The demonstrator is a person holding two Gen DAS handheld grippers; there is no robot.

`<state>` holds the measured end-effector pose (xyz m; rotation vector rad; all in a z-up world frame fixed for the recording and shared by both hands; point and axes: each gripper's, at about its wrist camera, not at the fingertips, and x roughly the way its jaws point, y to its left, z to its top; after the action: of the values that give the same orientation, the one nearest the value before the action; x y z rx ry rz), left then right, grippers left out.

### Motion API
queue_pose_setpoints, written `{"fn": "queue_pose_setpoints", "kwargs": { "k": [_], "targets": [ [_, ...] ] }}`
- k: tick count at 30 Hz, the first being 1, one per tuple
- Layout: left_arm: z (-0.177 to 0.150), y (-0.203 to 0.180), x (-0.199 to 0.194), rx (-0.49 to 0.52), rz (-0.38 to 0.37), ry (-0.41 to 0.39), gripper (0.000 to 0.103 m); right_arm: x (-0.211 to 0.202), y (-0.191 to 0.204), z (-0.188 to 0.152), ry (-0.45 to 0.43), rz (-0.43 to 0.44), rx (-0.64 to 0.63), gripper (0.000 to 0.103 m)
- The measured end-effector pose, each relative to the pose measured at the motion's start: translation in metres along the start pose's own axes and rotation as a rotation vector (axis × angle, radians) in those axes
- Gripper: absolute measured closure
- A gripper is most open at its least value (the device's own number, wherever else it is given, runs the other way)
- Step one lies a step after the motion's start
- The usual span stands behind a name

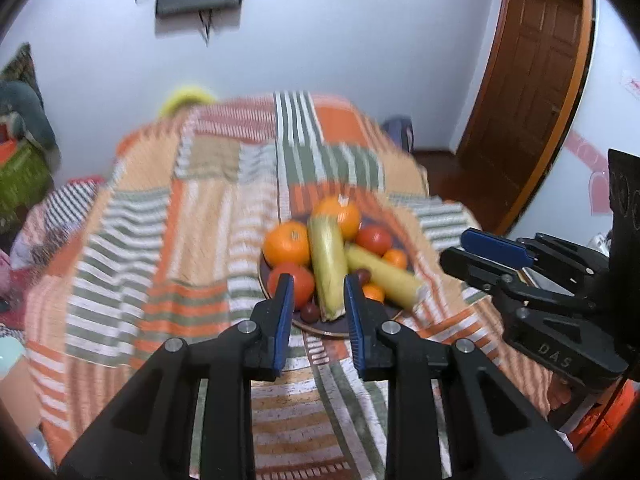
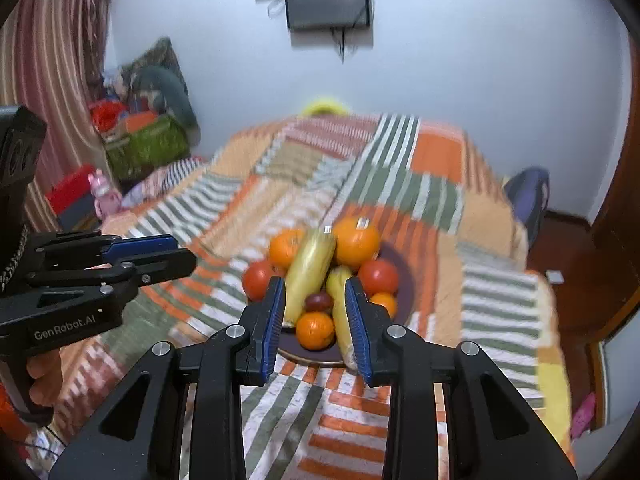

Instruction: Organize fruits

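Dark plate [image 1: 320,326] of fruit on a striped patchwork cloth [image 1: 168,216] over what is probably a worktop, though blur leaves the surface beneath unclear. Two long yellow-green pieces, likely bananas, on the plate: the first [image 1: 327,268] with its long axis running from the near rim toward the far side, cut end nearest the left camera; the second [image 1: 382,278] lying diagonally, fanning off to the right of the first. Two large oranges [image 1: 288,243] at the far side, one [image 1: 338,214] bearing a small pale sticker, print too blurred to read. Two red tomato-like fruits [image 1: 294,282], one at the plate's left edge, the other [image 1: 374,239] on its right. Small oranges [image 2: 315,330] and a dark plum-like fruit [image 2: 319,301] tucked between the long pieces.

Left tool [image 1: 318,322] open, blue pads [image 1: 285,320] apart, nothing between them, held short of the plate's near rim. Right tool [image 2: 316,326] likewise open and empty, hovering above the near rim. "GenRobot.AI" readable on the left tool's body in the right wrist view; "DAS" readable on the right tool's body in the left wrist view.

Dark screen [image 2: 328,2] mounted on the pale wall; brown wooden door [image 1: 528,76] at right.
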<state>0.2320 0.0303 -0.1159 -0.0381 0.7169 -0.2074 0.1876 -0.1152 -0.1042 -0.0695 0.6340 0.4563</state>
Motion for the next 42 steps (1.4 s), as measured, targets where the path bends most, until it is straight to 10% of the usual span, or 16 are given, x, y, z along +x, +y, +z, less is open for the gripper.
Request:
{"fn": "queue_pose_setpoints", "kwargs": {
  "k": [12, 16, 34, 42],
  "targets": [
    [0.002, -0.047, -0.149, 0.037, 0.088, -0.301, 0.077, -0.139, 0.016, 0.014, -0.292, 0.002, 0.023, 0.075],
    [-0.007, -0.059, -0.188, 0.049, 0.106, -0.384, 0.053, -0.164, 0.026, 0.009, -0.343, 0.007, 0.016, 0.073],
    [-0.032, -0.073, -0.247, 0.029, 0.173, -0.537, 0.004, -0.194, 0.041, -0.008, -0.479, -0.107, 0.041, 0.000],
    [-0.037, -0.078, -0.249, 0.031, 0.176, -0.546, 0.000, -0.199, 0.043, -0.014, -0.481, -0.119, 0.035, 0.000]
  ]
}}
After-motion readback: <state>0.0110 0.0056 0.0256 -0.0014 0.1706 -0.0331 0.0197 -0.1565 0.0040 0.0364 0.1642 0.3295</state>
